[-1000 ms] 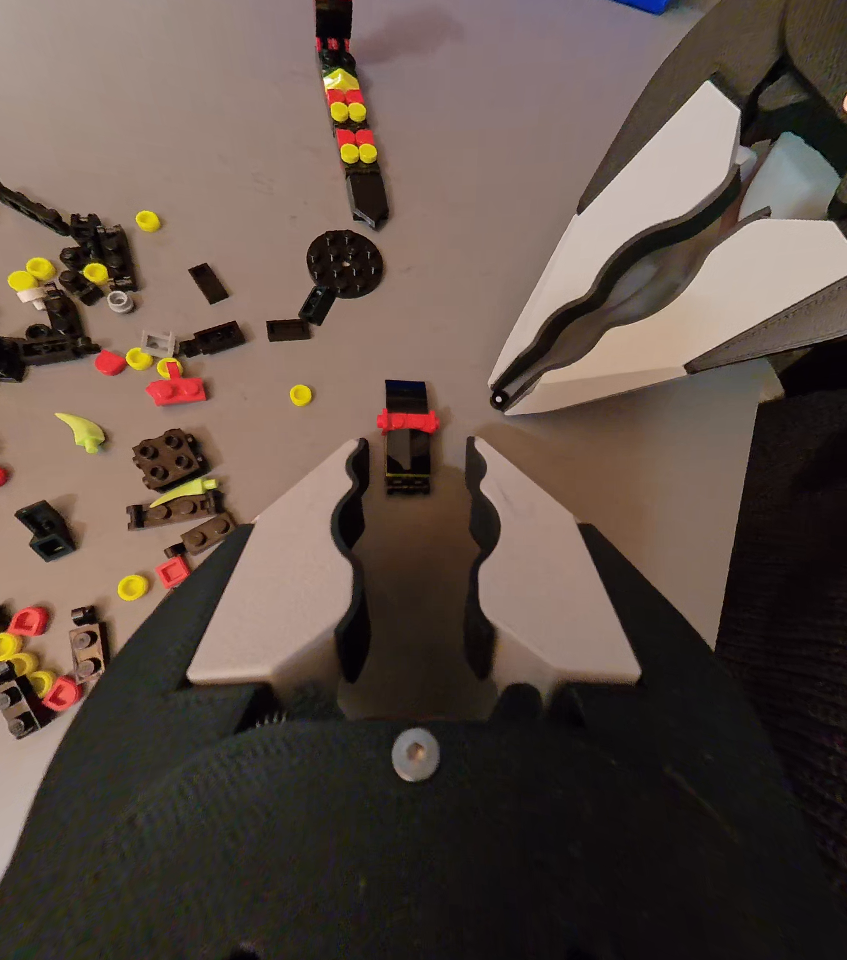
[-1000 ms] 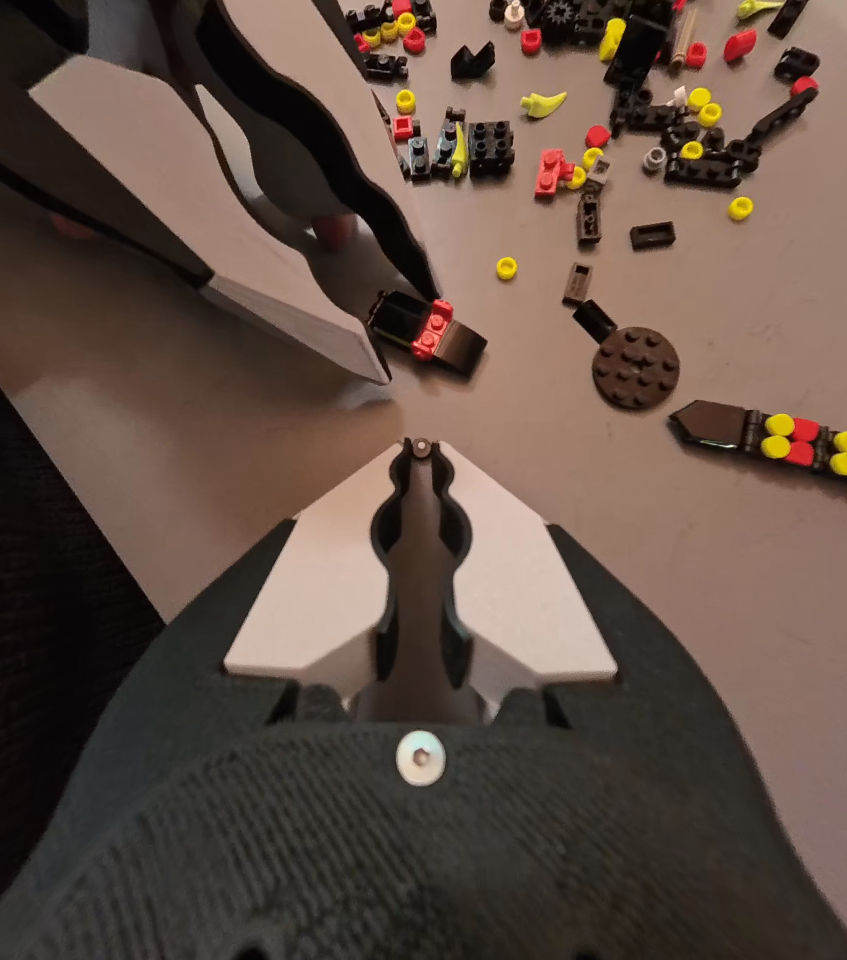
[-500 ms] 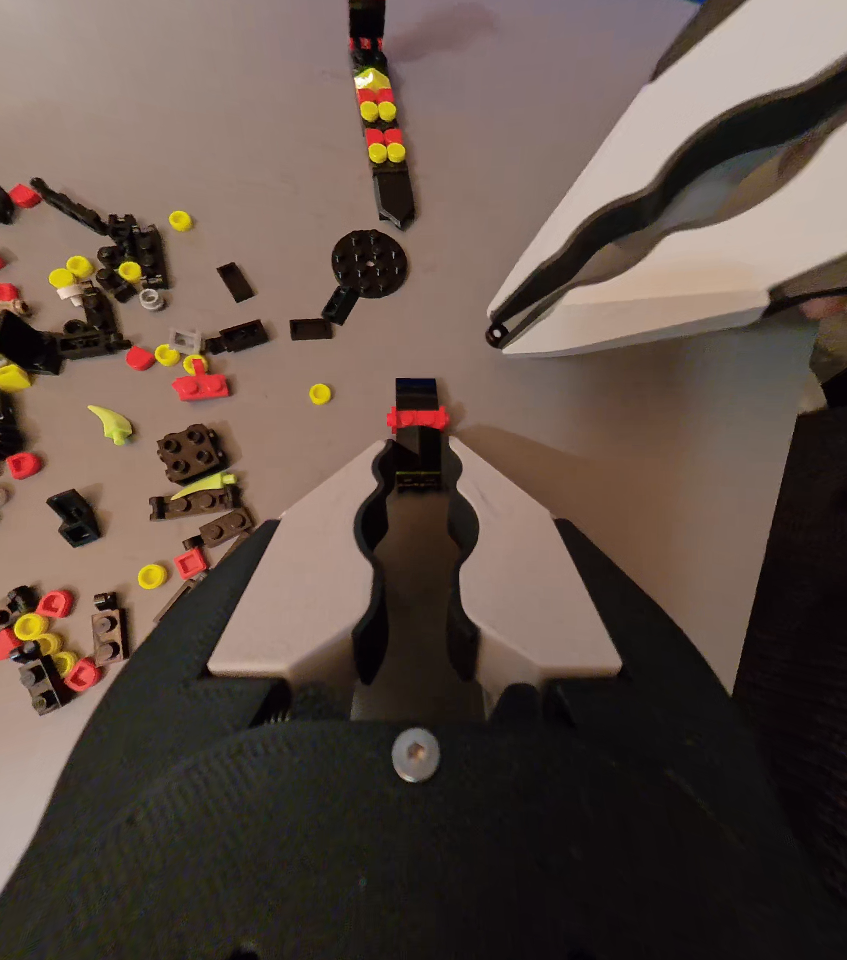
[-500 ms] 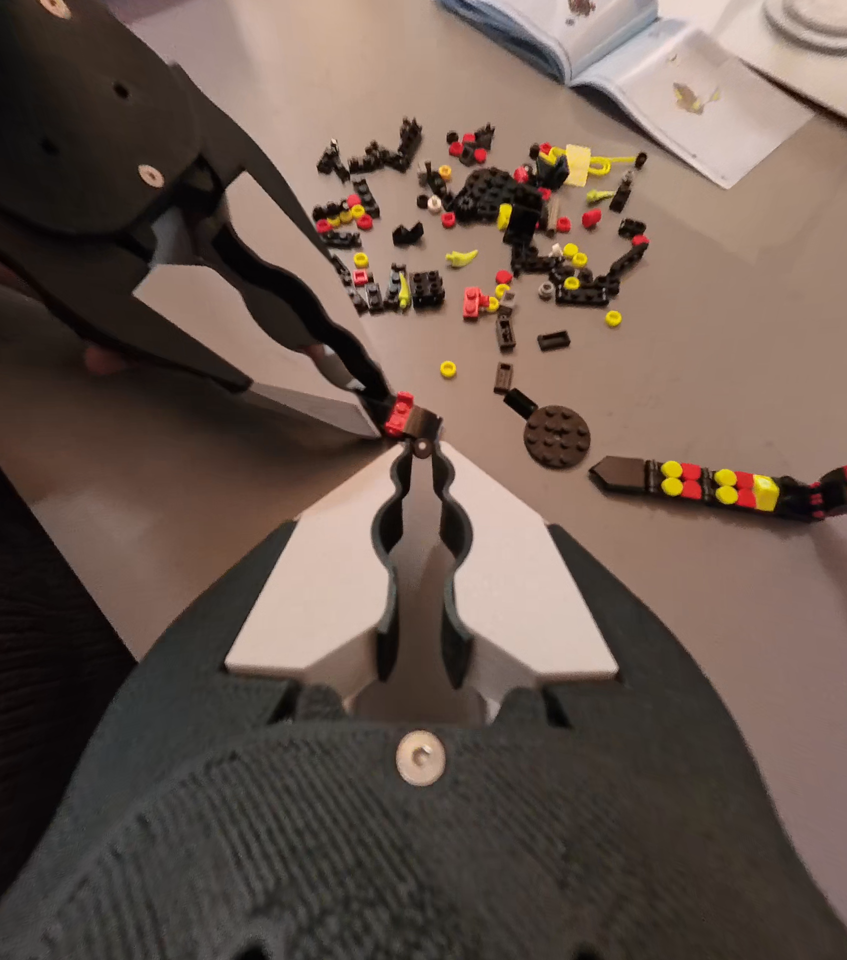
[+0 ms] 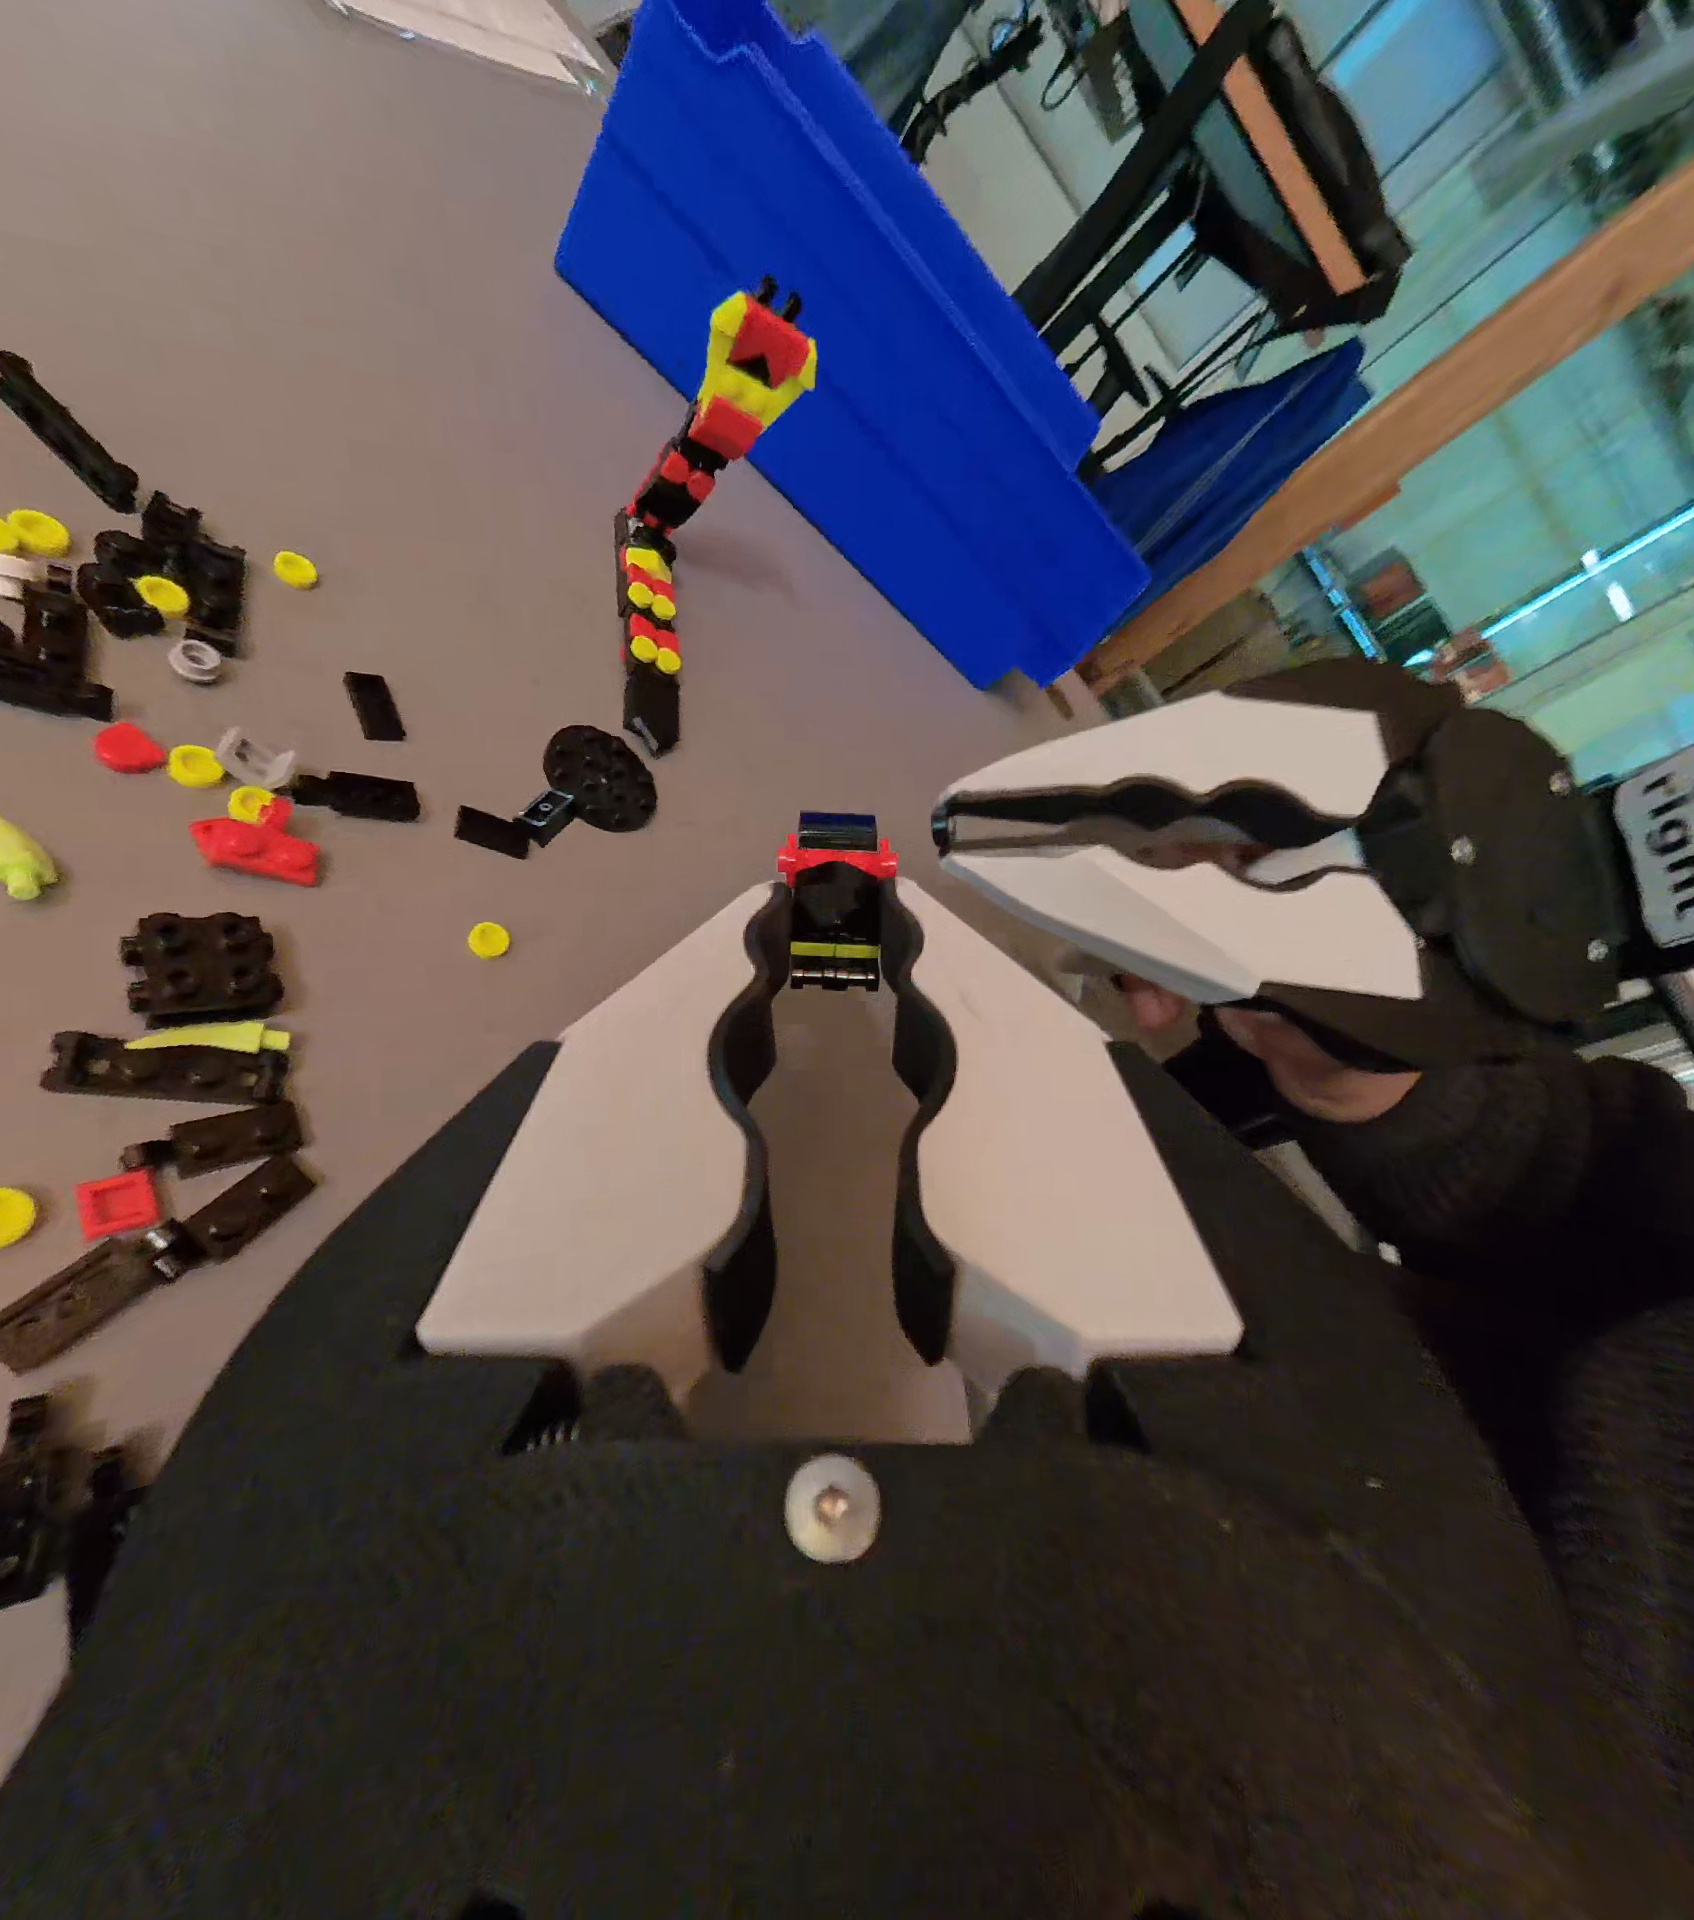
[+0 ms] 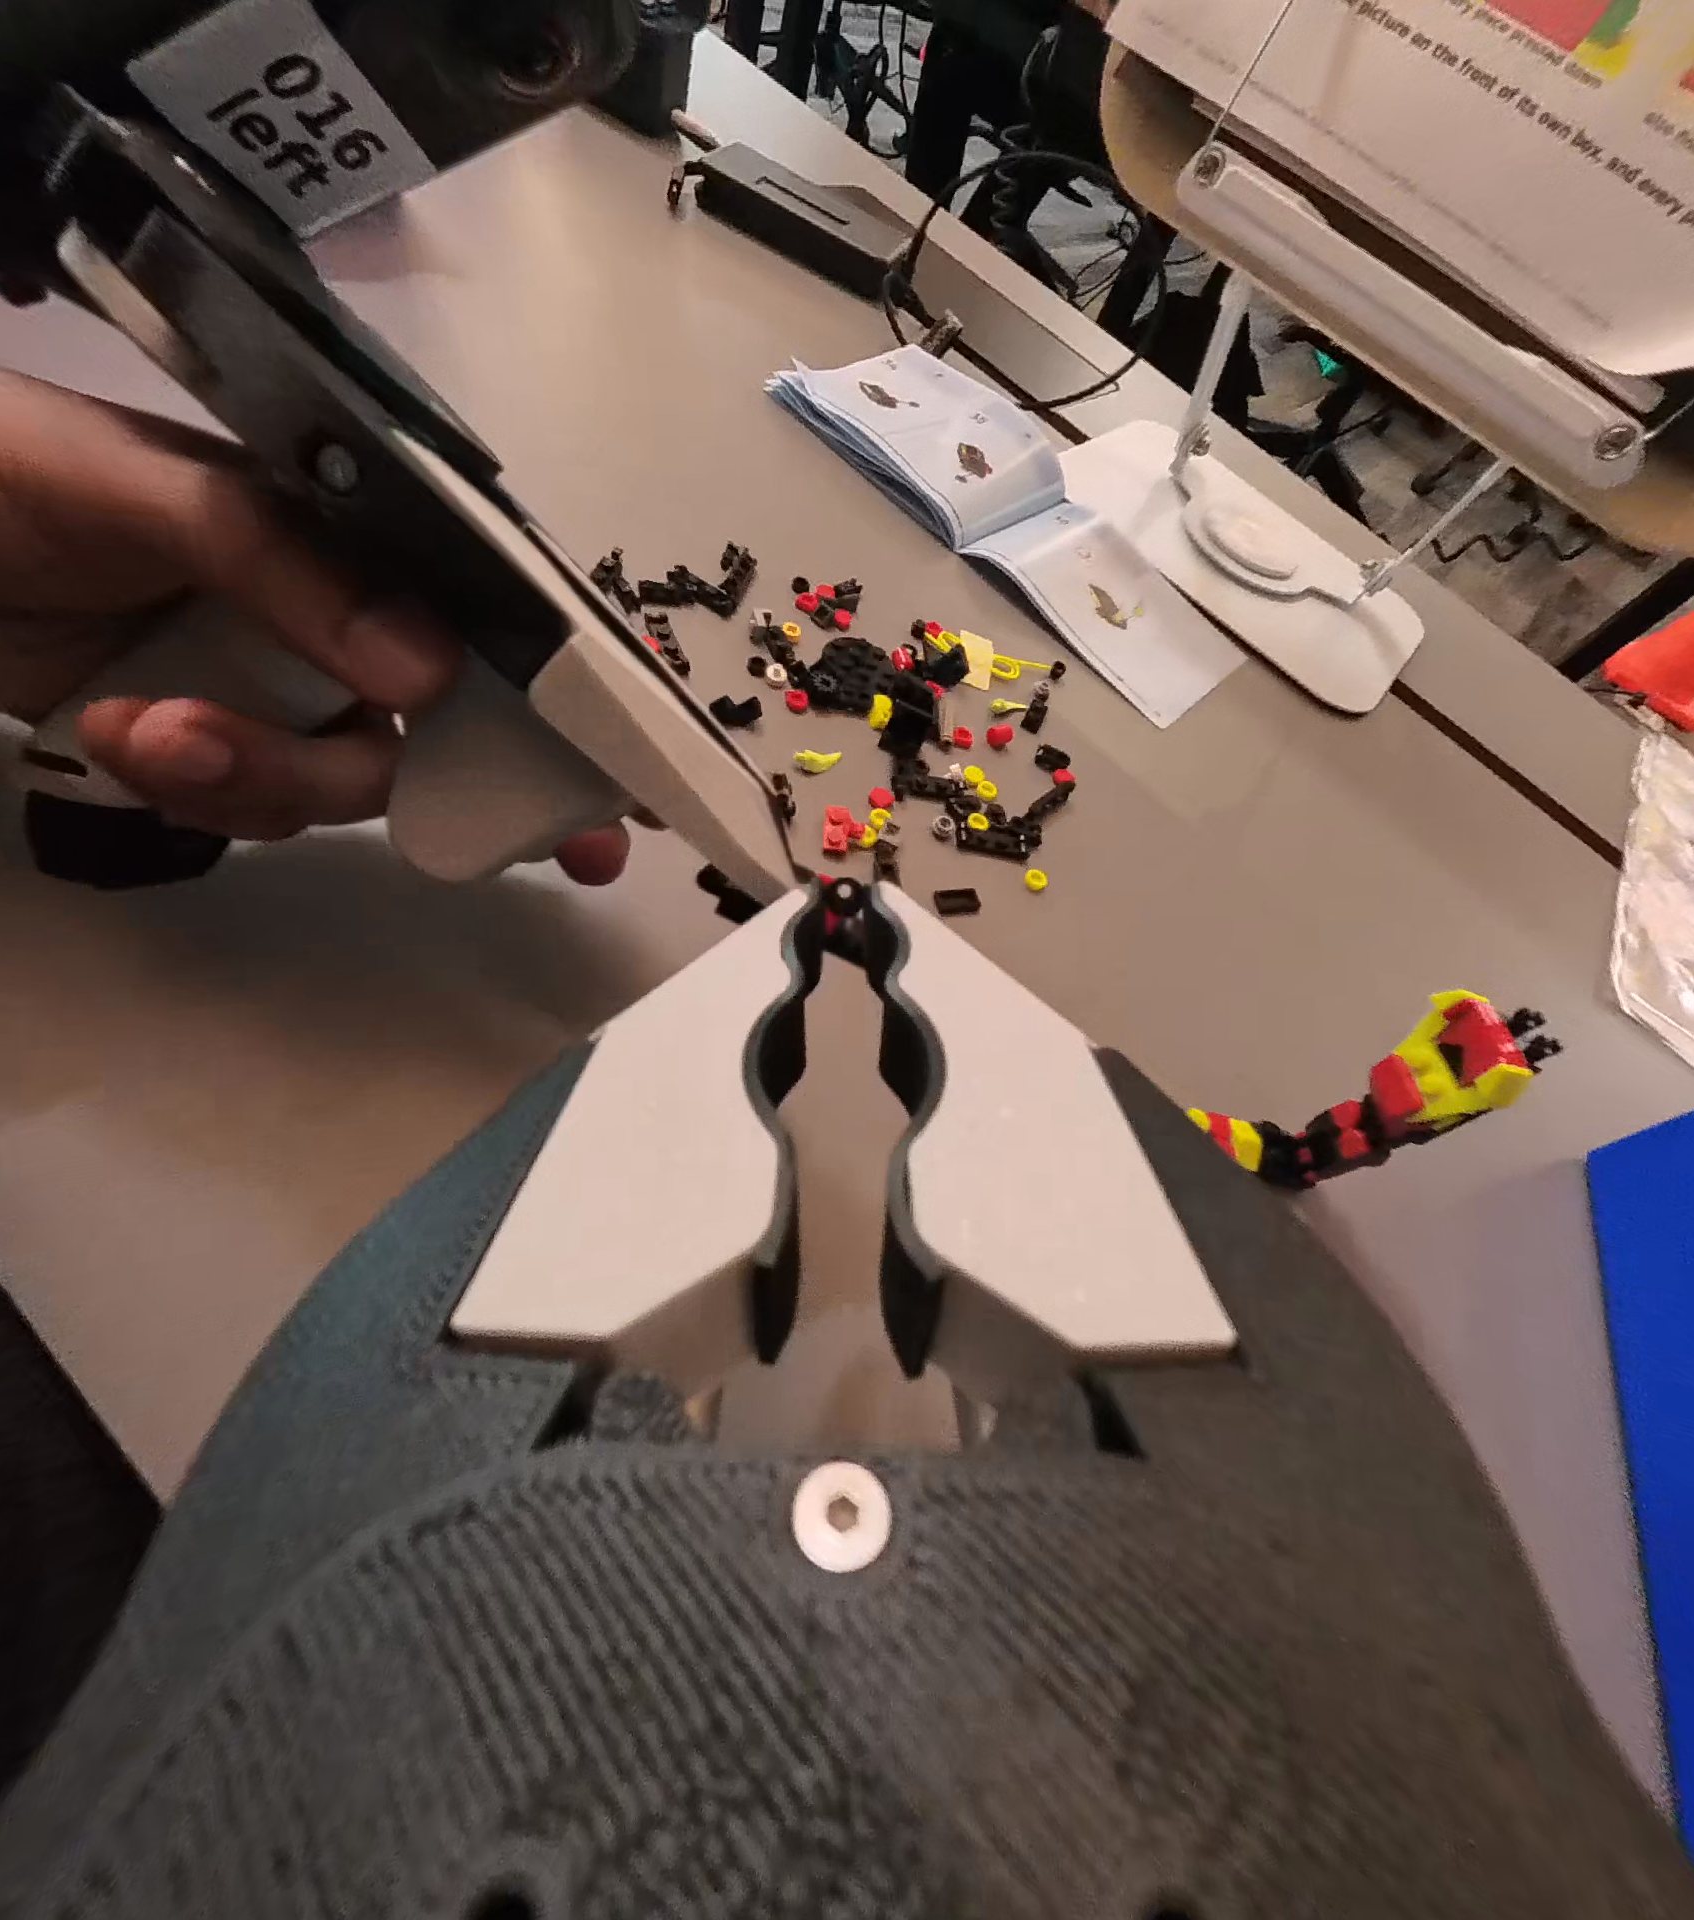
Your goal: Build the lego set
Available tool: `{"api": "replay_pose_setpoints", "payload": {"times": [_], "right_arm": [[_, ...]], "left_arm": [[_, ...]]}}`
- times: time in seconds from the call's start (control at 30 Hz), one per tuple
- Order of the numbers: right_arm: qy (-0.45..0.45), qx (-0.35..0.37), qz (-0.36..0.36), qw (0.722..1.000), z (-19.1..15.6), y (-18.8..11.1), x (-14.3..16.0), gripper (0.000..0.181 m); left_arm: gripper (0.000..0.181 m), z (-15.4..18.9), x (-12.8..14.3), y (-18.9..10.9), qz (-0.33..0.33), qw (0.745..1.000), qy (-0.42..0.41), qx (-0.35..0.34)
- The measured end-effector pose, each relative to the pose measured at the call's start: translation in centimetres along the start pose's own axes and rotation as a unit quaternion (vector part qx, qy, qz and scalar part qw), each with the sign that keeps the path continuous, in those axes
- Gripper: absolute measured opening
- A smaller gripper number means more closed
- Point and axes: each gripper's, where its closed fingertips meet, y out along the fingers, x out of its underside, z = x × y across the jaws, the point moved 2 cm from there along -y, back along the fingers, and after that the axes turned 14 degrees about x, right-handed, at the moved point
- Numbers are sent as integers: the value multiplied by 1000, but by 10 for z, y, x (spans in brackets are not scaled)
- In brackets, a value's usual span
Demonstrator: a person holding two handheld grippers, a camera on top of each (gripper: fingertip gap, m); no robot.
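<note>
- Left wrist view: left gripper (image 5: 832, 914) is clamped on a small black-and-red lego piece (image 5: 835, 902), held above the grey table (image 5: 407, 260).
- Right gripper (image 5: 942, 831), tips closed, points at that piece from the right; whether it pinches anything I cannot tell.
- Blue bin (image 5: 853, 343): contents hidden.
- Jointed red-yellow-black snake (image 5: 677, 540) rears beside the bin.
- Right wrist view alone shows an open booklet (image 6: 988, 488) and a white stand (image 6: 1269, 582).
- Loose studded bricks (image 6: 916, 727) lie scattered, glossy plastic.
</note>
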Motion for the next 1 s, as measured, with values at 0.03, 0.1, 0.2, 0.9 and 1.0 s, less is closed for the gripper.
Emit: {"api": "replay_pose_setpoints", "payload": {"times": [0.03,0.1,0.2,0.9,1.0], "right_arm": [[1,0,2,1000,-1,0,-1,5],[3,2,8,1000,1,-2,-3,5],[24,-5,12,1000,2,-3,-6,5],[91,-25,47,994,4,-8,-19,5],[91,-25,51,994,4,-8,-21,4]], "left_arm": [[12,2,-2,0,7,1000,-4,6],[12,4,-4,-1,20,1000,-7,13],[12,3,-7,-3,29,999,-11,15],[12,24,-19,-4,79,995,17,52],[12,25,-20,-5,82,995,22,55]]}}
